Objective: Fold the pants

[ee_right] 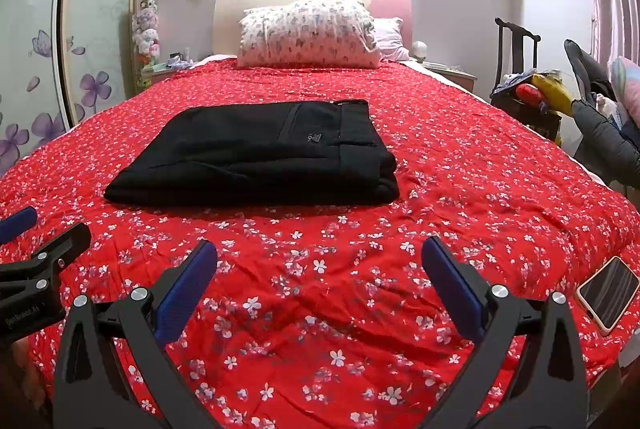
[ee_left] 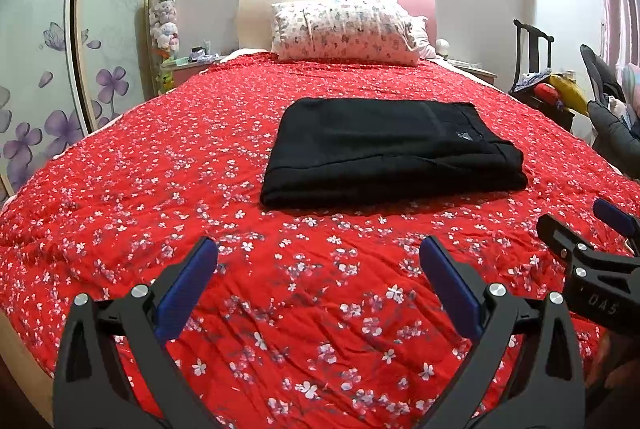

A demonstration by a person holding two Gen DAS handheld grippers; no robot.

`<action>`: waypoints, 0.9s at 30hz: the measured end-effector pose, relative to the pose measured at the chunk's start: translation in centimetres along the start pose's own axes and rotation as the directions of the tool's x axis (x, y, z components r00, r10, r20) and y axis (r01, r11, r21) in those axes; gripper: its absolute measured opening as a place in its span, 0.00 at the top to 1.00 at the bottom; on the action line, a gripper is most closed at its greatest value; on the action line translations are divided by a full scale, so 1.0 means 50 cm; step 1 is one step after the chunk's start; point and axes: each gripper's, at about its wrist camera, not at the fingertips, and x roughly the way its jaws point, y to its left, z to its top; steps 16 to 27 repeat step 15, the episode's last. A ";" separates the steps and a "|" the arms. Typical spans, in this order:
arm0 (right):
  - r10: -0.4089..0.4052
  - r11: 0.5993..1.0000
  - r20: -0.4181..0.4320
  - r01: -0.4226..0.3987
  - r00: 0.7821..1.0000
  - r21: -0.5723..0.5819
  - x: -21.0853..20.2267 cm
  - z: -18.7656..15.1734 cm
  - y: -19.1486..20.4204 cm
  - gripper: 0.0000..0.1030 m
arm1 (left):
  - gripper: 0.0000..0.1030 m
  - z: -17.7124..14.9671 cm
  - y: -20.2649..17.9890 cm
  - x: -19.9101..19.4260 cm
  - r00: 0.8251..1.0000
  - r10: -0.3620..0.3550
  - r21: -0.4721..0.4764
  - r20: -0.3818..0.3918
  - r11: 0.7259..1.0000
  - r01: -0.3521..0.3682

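I see the black pants (ee_left: 390,149) folded into a flat stack mid-bed, toward the pillow (ee_left: 344,29), on the red floral bedspread (ee_left: 160,169). My left claw (ee_left: 319,285) and right claw (ee_right: 319,287) hover near the foot edge, both spread apart, gripping nothing. A phone (ee_right: 609,293) lies at the bed's right edge.

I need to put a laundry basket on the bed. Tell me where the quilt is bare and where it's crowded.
Bare quilt lies between the pants and both open tools, left and right; also between pants and pillow, and right of the pants. The near right corner holds a phone. The middle is taken by the pants.
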 end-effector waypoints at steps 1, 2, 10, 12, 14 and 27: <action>0.000 1.000 -0.001 0.000 1.000 0.000 0.000 0.000 0.000 0.01 | 0.02 0.001 0.001 -0.002 1.000 -0.002 -0.002 0.006 1.000 0.002; 0.000 1.000 -0.002 0.000 1.000 0.001 0.000 -0.001 0.000 0.01 | 0.02 0.001 0.001 -0.004 1.000 -0.003 -0.003 0.011 1.000 0.003; 0.003 1.000 -0.005 -0.003 1.000 0.004 0.004 -0.001 -0.005 0.01 | 0.02 0.007 0.002 -0.004 1.000 -0.001 -0.001 0.010 1.000 0.001; 0.003 1.000 -0.005 -0.003 1.000 0.004 0.004 -0.002 -0.004 0.01 | 0.02 0.007 0.000 -0.002 1.000 0.003 0.003 0.005 1.000 -0.003; 0.004 1.000 -0.007 -0.004 1.000 0.005 0.005 -0.001 -0.005 0.01 | 0.02 0.007 0.000 0.001 1.000 0.005 0.006 0.000 1.000 -0.005; 0.003 1.000 -0.006 -0.003 1.000 0.005 0.005 0.000 -0.005 0.01 | 0.02 0.006 0.000 0.002 1.000 0.004 0.007 -0.003 1.000 -0.004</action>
